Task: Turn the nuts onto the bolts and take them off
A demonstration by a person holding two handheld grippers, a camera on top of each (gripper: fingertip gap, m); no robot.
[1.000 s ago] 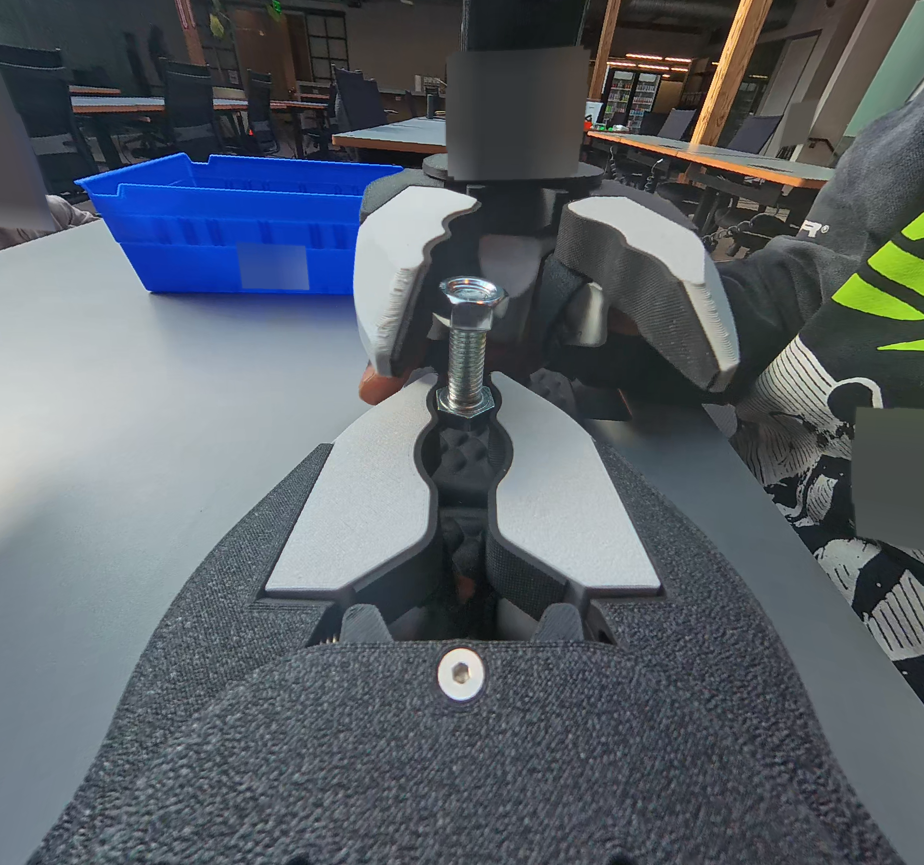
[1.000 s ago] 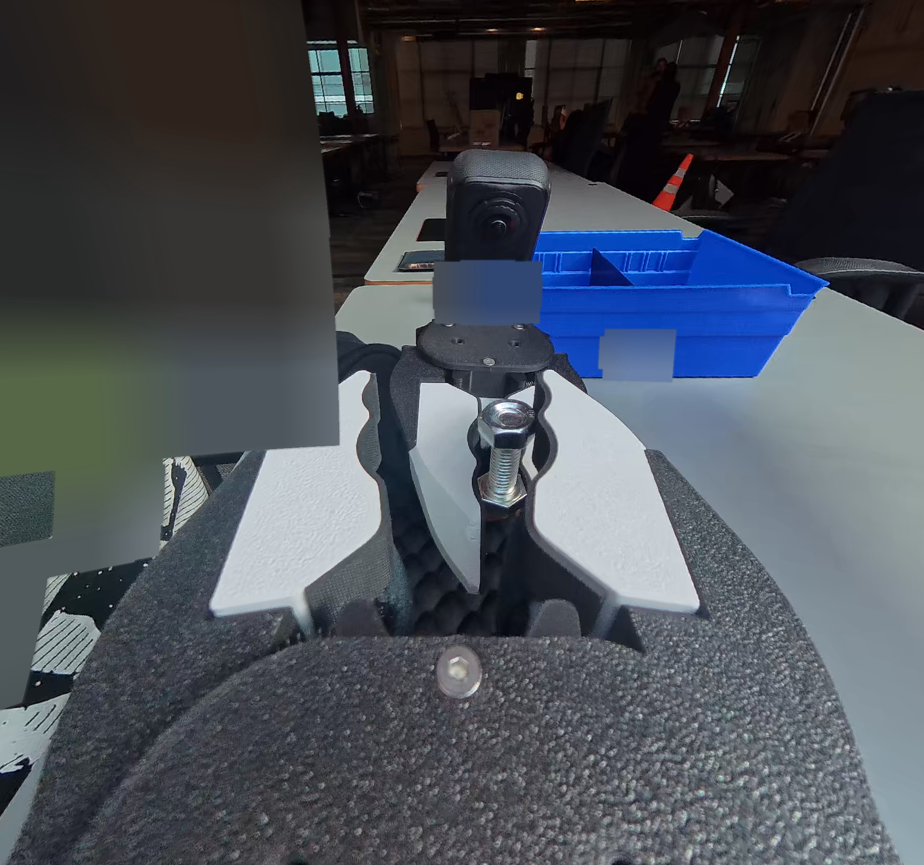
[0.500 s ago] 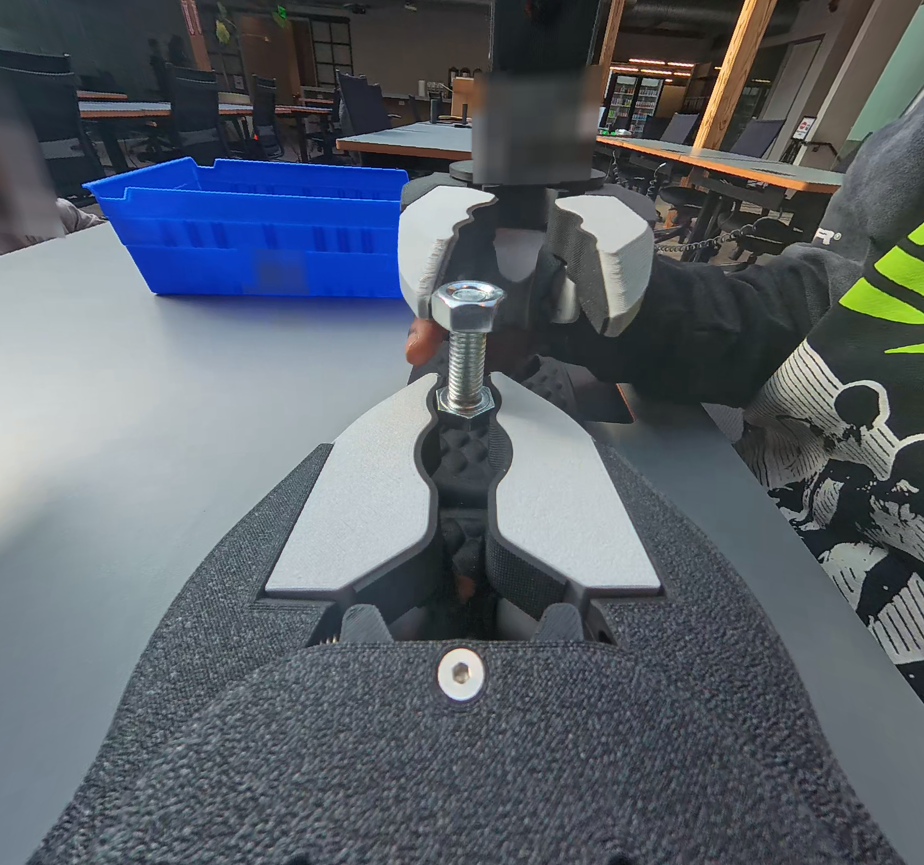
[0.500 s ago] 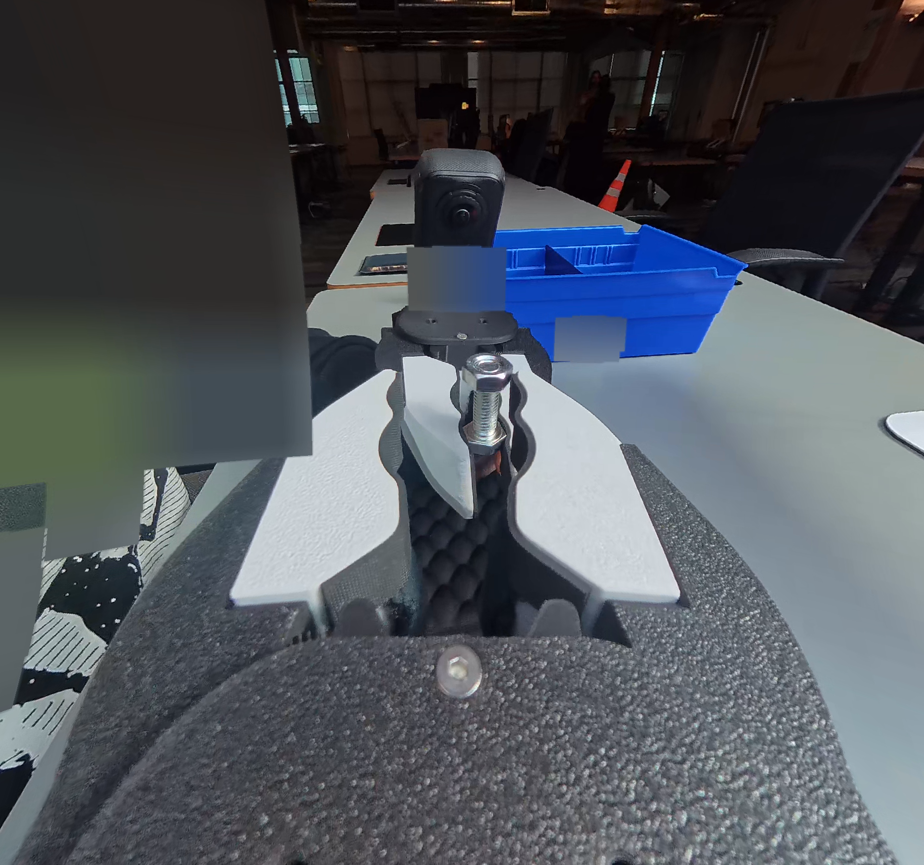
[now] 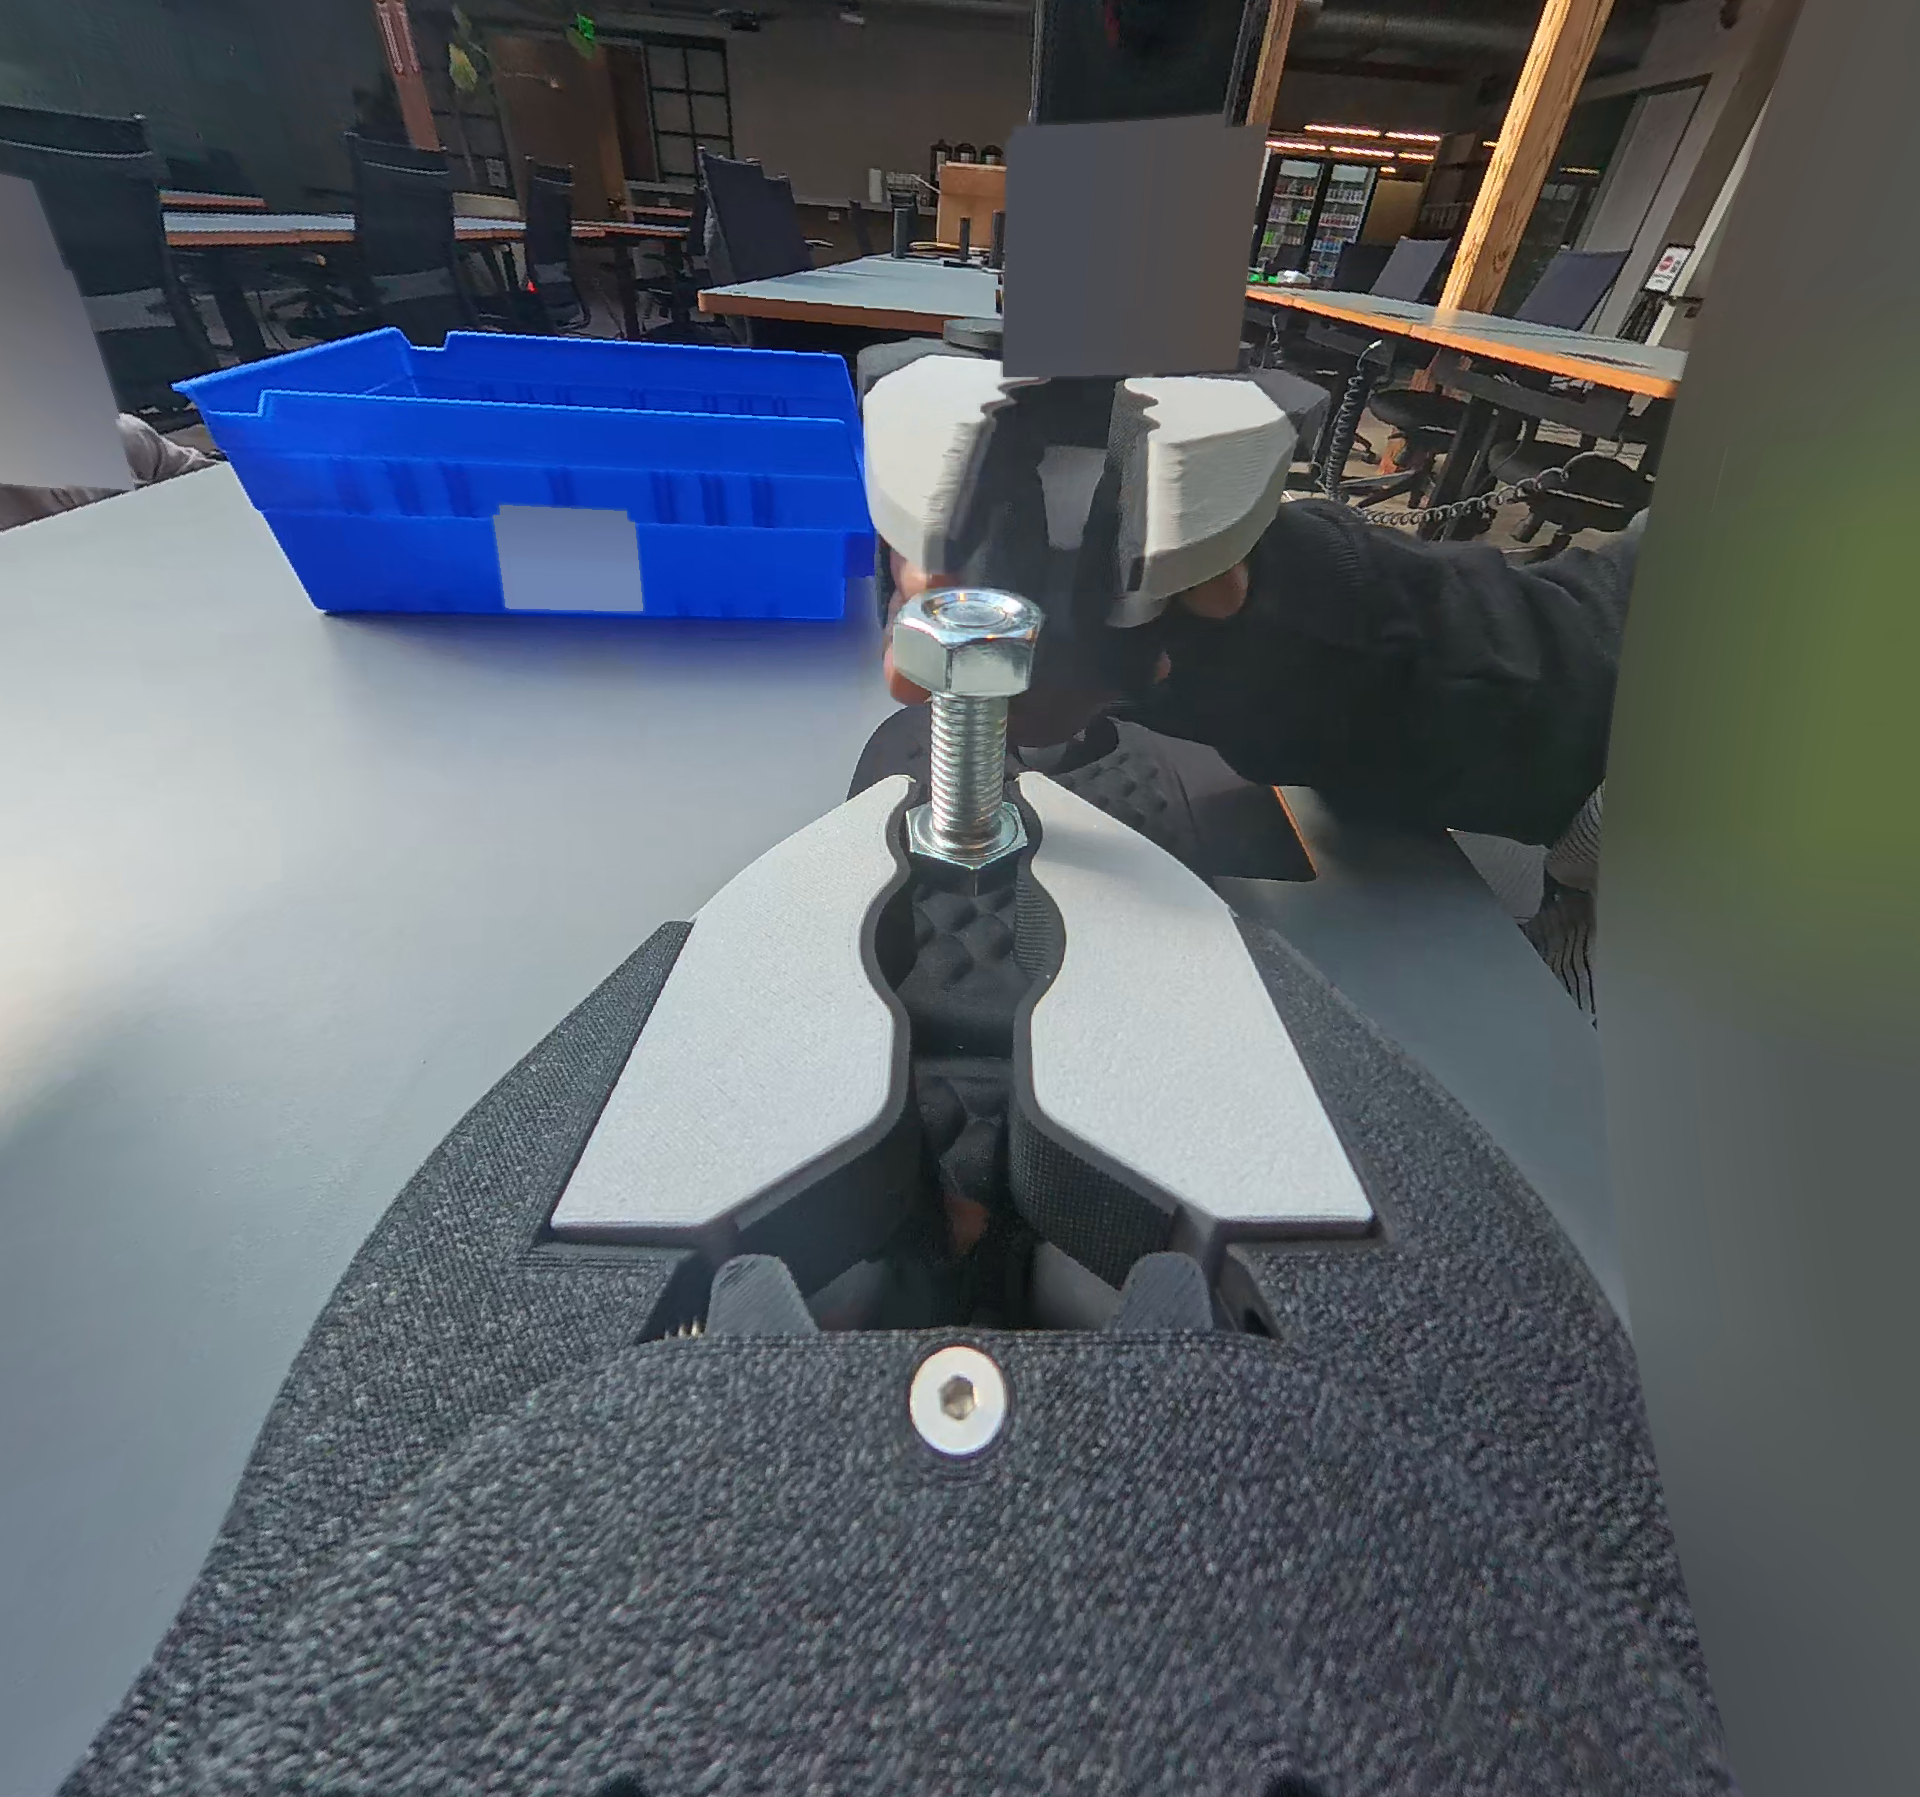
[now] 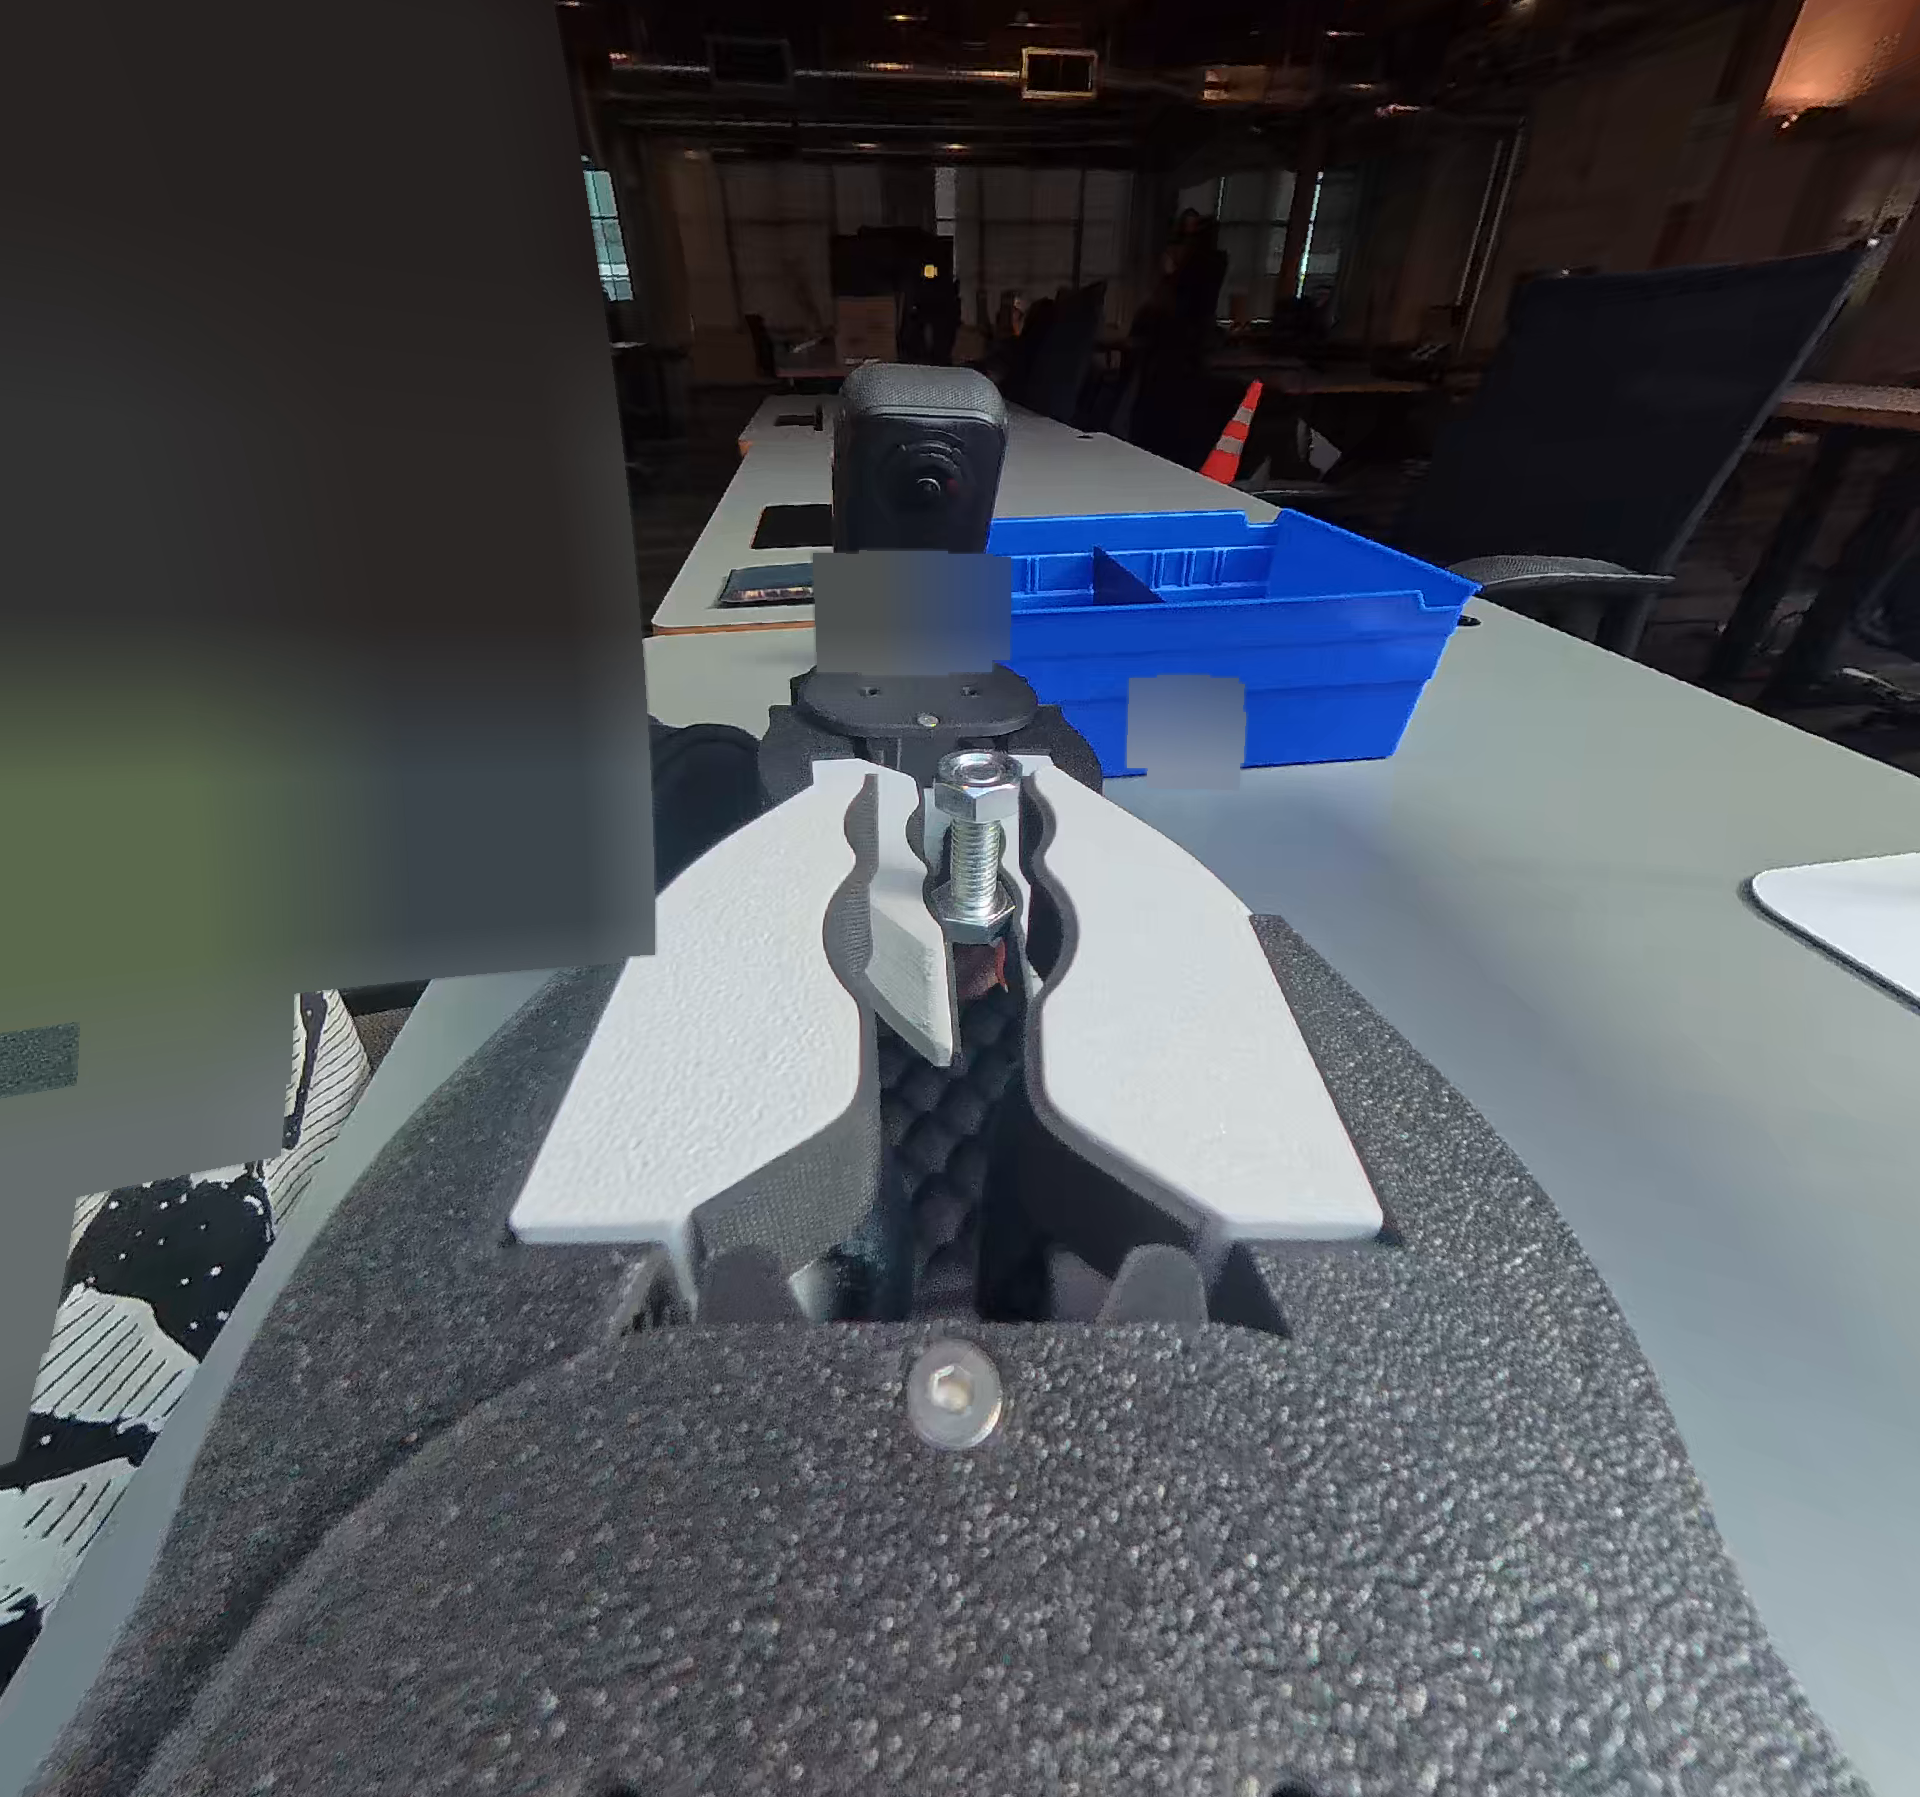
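Clamping the nut (image 5: pixel 967 841) of an upright bolt (image 5: pixel 966 708), the left gripper (image 5: pixel 966 848) faces the right gripper (image 5: pixel 1081 490), slightly parted and empty, at twelve o'clock.

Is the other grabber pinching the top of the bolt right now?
Apart. In the left wrist view, the right gripper hangs behind and above the bolt, jaws parted; the bolt head stands clear, held only through the nut in the left gripper.

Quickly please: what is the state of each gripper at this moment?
Left gripper: closed on the nut, the bolt standing up from it.
Right gripper: open, holding nothing, back from the bolt head.
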